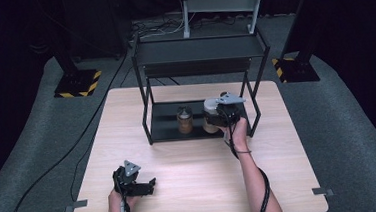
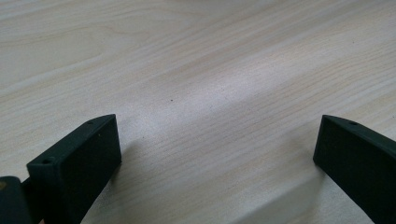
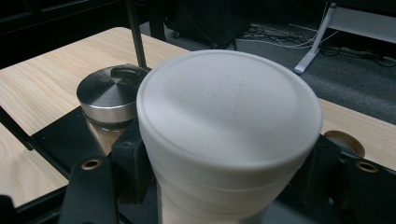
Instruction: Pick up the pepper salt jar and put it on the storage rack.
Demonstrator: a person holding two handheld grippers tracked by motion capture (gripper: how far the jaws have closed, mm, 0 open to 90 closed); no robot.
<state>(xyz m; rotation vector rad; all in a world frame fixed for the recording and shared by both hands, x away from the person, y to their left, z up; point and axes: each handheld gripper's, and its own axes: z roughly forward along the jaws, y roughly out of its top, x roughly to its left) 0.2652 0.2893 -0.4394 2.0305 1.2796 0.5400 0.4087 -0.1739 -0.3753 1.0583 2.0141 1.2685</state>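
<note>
White jar (image 3: 224, 135) base cut off at bottom edge; steel-lid jar (image 3: 108, 100) partly hidden behind it.

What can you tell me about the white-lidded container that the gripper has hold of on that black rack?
The container with the smooth, round, off-white plastic-looking lid stands upright on the lower shelf of the black metal rack. Below the wide lid its pale body narrows. The right gripper is shut on it, black jaws pressing each side just under the lid. Close beside it stands a glass jar with a silver metal lid.
</note>
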